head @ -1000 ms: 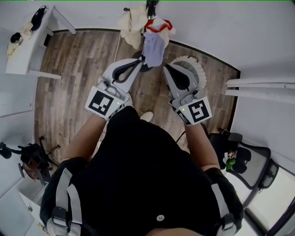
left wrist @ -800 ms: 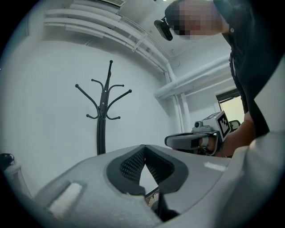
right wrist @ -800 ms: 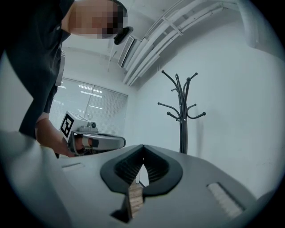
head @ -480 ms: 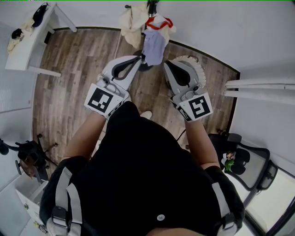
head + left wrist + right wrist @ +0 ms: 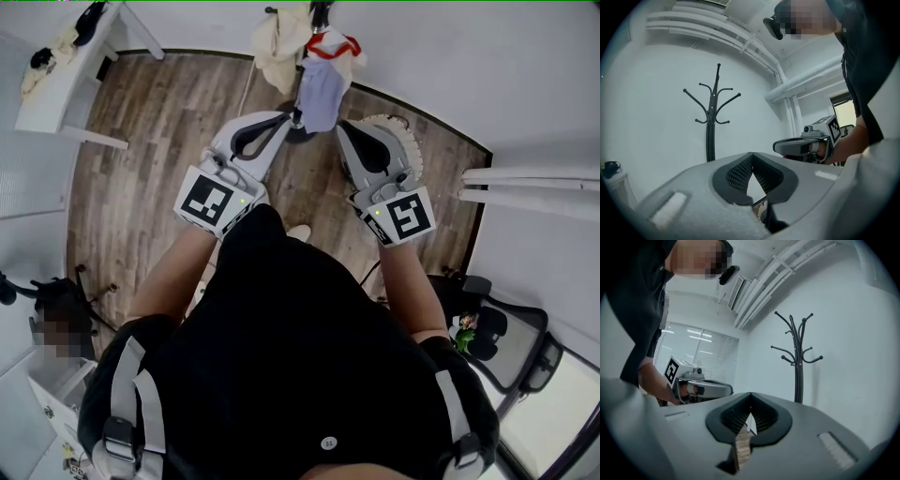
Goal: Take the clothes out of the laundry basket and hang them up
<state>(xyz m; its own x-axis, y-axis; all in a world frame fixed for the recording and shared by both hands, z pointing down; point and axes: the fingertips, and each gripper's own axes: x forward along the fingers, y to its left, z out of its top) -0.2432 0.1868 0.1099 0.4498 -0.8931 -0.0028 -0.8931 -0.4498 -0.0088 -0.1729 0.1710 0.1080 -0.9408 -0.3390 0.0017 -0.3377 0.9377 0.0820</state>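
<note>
The jaws of the left gripper (image 5: 287, 119) and of the right gripper (image 5: 343, 127) are closed, with nothing between them. The clothes (image 5: 321, 82) hang on the rack (image 5: 320, 11); the basket (image 5: 407, 142) stands beside the right gripper.

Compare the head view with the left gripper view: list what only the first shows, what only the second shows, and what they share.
Only the head view: the wood floor, the laundry basket, clothes hung on the coat stand, a white table. Only the left gripper view: the stand's bare top hooks side-on, a window. Both: the right hand-held gripper and left hand-held gripper, each with jaws together, empty, and the person's black shirt.
</note>
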